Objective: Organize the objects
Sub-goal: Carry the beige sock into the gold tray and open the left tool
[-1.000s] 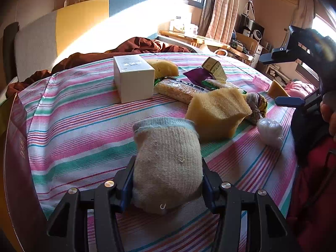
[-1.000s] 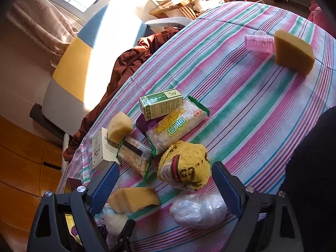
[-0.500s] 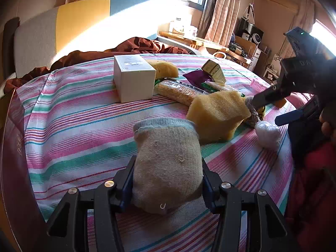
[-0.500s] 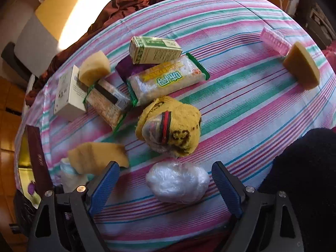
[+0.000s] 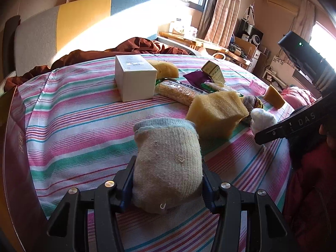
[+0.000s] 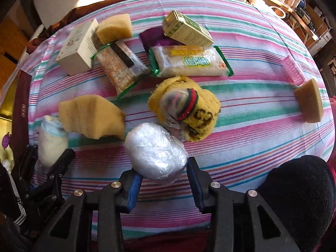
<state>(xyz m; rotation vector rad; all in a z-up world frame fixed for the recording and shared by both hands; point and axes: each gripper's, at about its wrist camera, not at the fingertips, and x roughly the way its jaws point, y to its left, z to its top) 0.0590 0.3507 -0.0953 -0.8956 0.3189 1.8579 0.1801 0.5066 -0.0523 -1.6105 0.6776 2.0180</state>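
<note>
- The left gripper (image 5: pixel 167 185) is clamped on a beige rolled sock (image 5: pixel 167 166), both blue pads pressed into its sides; the sock stands up between the fingers over the striped tablecloth (image 5: pixel 79 126)
- Just ahead and to the right of that sock lies a large yellow sponge (image 5: pixel 217 113); farther ahead, slightly left, sits a white box (image 5: pixel 135 77) with a biscuit packet (image 5: pixel 178 91) beside it
- The right gripper (image 6: pixel 163 185) is partly closed around a clear plastic-wrapped bundle (image 6: pixel 156 151); whether the pads actually press on the bundle I cannot tell
- Directly ahead of the bundle, touching it, sits a yellow knit sock ball (image 6: pixel 187 115) with a red and black band
- Ahead of that lies a rice cracker pack (image 6: pixel 191 64), and beyond it a green carton (image 6: pixel 187 30) resting partly on a purple wrapper (image 6: pixel 153 37)
- Far to the right of the right claw sit a small sponge wedge (image 6: pixel 308 100) and a pink ridged piece (image 6: pixel 293 70)
</note>
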